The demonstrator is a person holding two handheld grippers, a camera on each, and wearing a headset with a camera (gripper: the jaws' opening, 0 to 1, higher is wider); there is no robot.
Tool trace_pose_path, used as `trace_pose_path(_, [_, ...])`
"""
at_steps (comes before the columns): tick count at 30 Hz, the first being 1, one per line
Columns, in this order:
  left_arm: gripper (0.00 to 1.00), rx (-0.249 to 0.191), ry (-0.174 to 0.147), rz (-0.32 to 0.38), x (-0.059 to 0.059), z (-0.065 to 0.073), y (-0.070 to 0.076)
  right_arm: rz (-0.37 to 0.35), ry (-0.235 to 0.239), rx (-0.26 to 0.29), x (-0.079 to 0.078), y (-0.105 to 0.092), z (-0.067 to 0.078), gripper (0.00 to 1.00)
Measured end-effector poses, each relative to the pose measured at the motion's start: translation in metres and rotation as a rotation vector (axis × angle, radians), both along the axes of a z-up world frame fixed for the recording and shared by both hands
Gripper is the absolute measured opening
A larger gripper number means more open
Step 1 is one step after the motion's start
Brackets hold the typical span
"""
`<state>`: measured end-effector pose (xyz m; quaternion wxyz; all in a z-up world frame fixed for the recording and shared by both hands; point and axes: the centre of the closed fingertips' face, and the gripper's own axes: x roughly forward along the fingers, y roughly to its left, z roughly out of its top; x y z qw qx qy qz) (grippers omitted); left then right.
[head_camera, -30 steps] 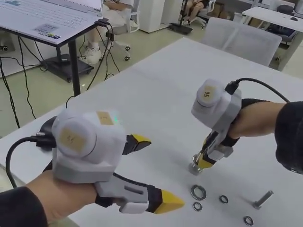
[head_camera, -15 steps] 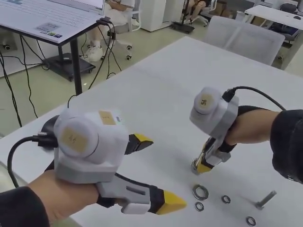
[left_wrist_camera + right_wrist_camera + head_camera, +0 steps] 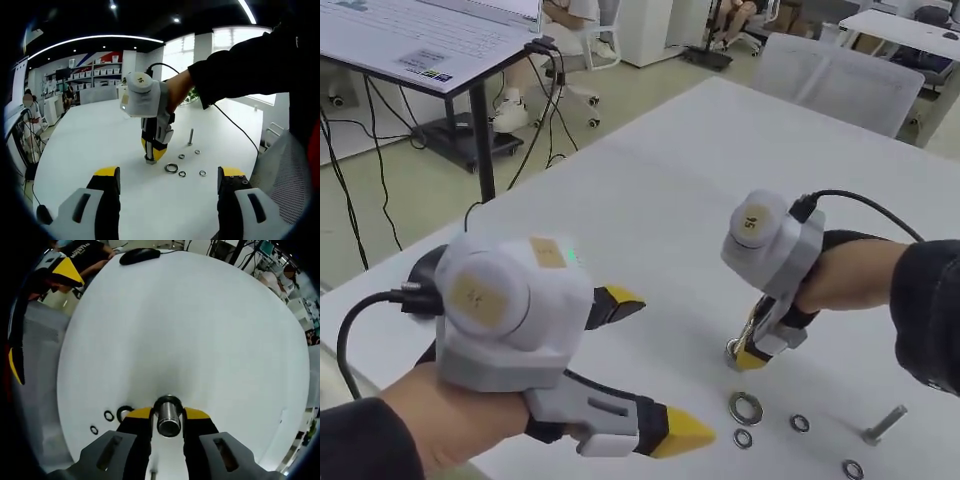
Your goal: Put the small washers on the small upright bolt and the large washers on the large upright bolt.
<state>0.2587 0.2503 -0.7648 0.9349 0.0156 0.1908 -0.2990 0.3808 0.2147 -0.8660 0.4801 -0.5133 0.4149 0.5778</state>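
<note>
Head view: right gripper (image 3: 748, 355) clamps large bolt (image 3: 169, 421) upright on table (image 3: 650, 200), left gripper (image 3: 655, 365) jaws spread wide.

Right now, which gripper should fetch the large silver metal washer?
Left. The left gripper is open and empty near the large silver metal washer; the right gripper is shut on the large silver metal bolt.
</note>
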Motion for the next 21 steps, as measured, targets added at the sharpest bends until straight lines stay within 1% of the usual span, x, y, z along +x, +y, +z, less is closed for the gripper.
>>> trace_pose_path(4, [0.79, 0.002, 0.001, -0.002, 0.0000, -0.0002, -0.0002, -0.001, 0.000, 0.004, -0.0004, 0.0003, 0.0003, 0.24])
trace_pose_path(8, [0.79, 0.002, 0.001, -0.001, 0.0004, -0.0002, 0.0005, 0.014, 0.001, 0.010, -0.0022, 0.0008, 0.0002, 0.24])
trace_pose_path(11, [0.79, 0.000, 0.000, -0.002, 0.0004, -0.0001, 0.0005, 0.019, -0.007, 0.011, -0.0018, 0.0007, 0.0003, 0.25])
trace_pose_path(21, [0.80, 0.005, 0.000, -0.002, 0.0000, -0.0005, 0.0016, 0.007, -0.016, 0.030, -0.0003, -0.0033, 0.0071, 0.33])
